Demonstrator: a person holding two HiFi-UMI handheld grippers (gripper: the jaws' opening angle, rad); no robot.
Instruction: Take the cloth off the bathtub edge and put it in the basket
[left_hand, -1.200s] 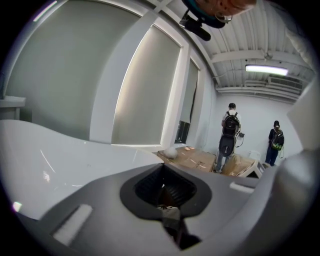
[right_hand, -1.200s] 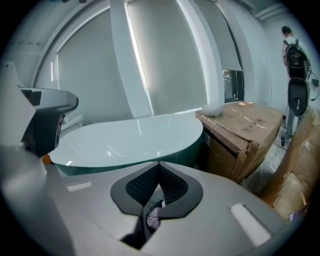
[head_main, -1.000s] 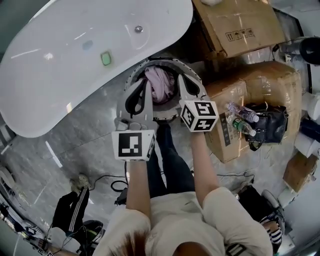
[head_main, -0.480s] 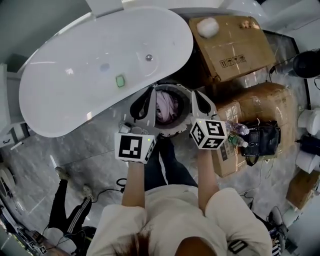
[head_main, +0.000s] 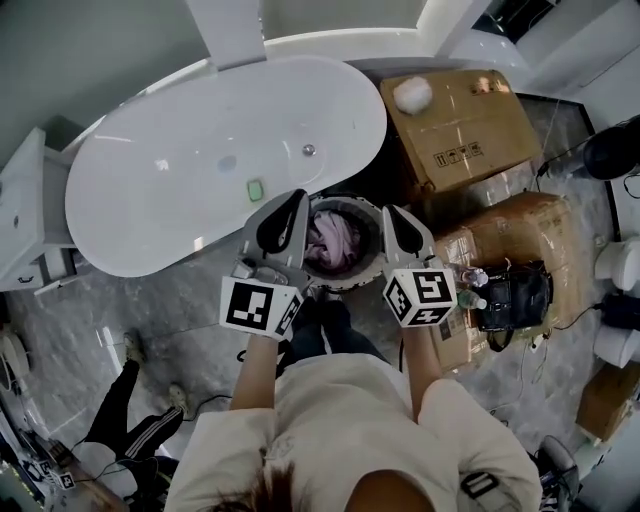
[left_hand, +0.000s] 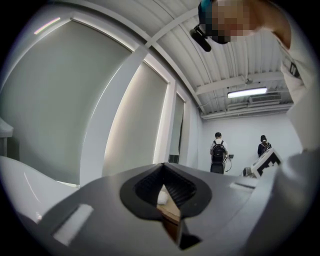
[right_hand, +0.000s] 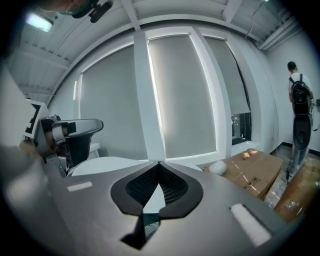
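White tub (head_main: 200, 170) is seen filling the upper left of the head view, with a small green thing (head_main: 254, 188) lying on its bottom. Grey marble floor (head_main: 150, 300) is spread out below it.

Next along, the left gripper (head_main: 297, 196) is held up just off the tub's right end, over the left side of the basket (head_main: 352, 282). Its jaws are closed tip to tip and nothing is pinched. That's confirmed in the left gripper view, where the left gripper (left_hand: 163, 165) is shown with its pads met at the tip and only background visible through the gap lower down.

The basket is parked on the floor, tucked between the tub and the boxes (head_main: 455, 125). The pink cloth (head_main: 325, 240) is bunched up inside it, framed by the two grippers and touched by neither.

The right gripper (head_main: 388, 211) is held over the basket's right side, pretty much level with the left one. Its jaws are shut and empty too. In its own view the right gripper (right_hand: 159, 162) is seen closed, with the tub (right_hand: 115, 165) beyond it.

Further right, cardboard boxes are stacked up, with a white ball (head_main: 412, 95) sat on the top one. Bottles (head_main: 470, 277) and a black bag (head_main: 510, 297) are parked beside the lower box.
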